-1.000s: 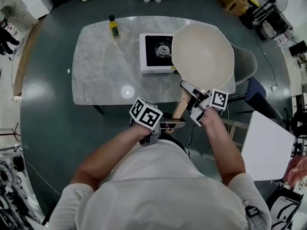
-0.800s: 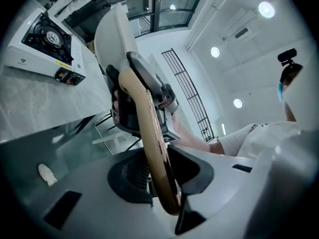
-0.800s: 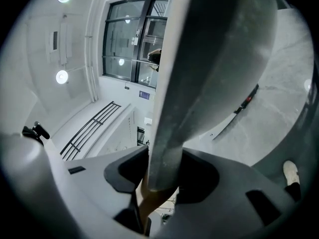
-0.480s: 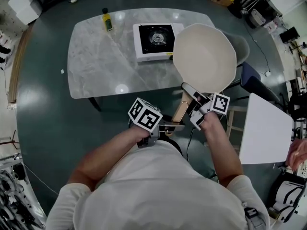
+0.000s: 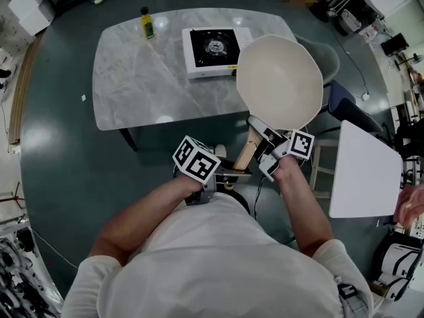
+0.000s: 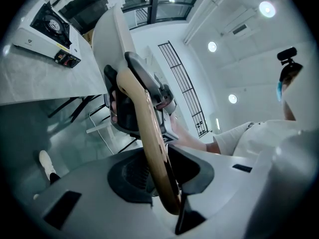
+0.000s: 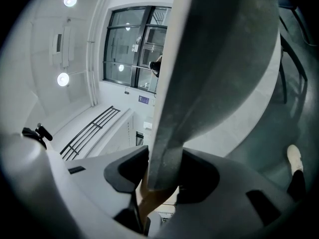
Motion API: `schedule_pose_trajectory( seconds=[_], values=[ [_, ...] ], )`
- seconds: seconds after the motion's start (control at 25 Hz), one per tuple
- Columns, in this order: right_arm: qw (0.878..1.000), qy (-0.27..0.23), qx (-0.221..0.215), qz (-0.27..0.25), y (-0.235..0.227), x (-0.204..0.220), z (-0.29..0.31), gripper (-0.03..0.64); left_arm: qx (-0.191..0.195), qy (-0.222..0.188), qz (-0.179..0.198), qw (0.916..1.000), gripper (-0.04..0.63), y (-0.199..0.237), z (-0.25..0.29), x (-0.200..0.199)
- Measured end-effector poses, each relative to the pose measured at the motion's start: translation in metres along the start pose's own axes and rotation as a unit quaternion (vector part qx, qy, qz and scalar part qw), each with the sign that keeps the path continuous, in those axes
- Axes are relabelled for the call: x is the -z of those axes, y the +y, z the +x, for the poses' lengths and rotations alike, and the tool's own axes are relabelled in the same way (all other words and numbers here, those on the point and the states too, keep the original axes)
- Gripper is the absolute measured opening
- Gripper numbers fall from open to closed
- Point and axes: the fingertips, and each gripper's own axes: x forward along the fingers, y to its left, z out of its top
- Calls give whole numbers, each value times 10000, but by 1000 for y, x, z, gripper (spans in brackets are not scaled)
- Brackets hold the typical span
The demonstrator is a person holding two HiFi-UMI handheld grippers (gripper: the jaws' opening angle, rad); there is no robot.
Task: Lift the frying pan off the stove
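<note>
The frying pan (image 5: 279, 78), cream inside and grey underneath (image 7: 219, 59), is held in the air to the right of the stove (image 5: 213, 50), clear of the burner. Its wooden handle (image 5: 246, 152) points back toward me. My left gripper (image 5: 232, 175) is shut on the handle's near end, the wood (image 6: 149, 128) running between its jaws. My right gripper (image 5: 264, 141) is shut on the handle's neck just behind the pan; in the right gripper view (image 7: 162, 178) the pan's underside fills the frame.
The white stove stands at the back of the marble table (image 5: 146, 78), with a yellow bottle (image 5: 145, 24) at the far left corner. A grey chair (image 5: 334, 58) sits behind the pan. A white board (image 5: 363, 171) lies to my right, over dark green floor.
The pan has come away from over the stove's edge and now hangs clear of it to the right. Both grippers kept their hold on the handle.
</note>
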Motion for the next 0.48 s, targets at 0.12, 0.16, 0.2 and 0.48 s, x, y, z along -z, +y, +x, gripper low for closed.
schedule_pose_trajectory(
  seconds=[0.12,0.16,0.2,0.48],
  values=[
    [10000,26,-9,-35,1,-1,2,169,-1,-35,-9,10000,114,-2,-1,-2],
    [10000,41,-8,-37,1,0,2,170,-6,-50,-15,10000,114,-3,-1,-2],
    [10000,55,-7,-30,2,0,3,170,-14,-66,-19,10000,114,-3,-1,-2],
    [9999,107,-7,9,3,1,3,170,0,-132,-10,9999,115,-5,0,-3]
  ],
)
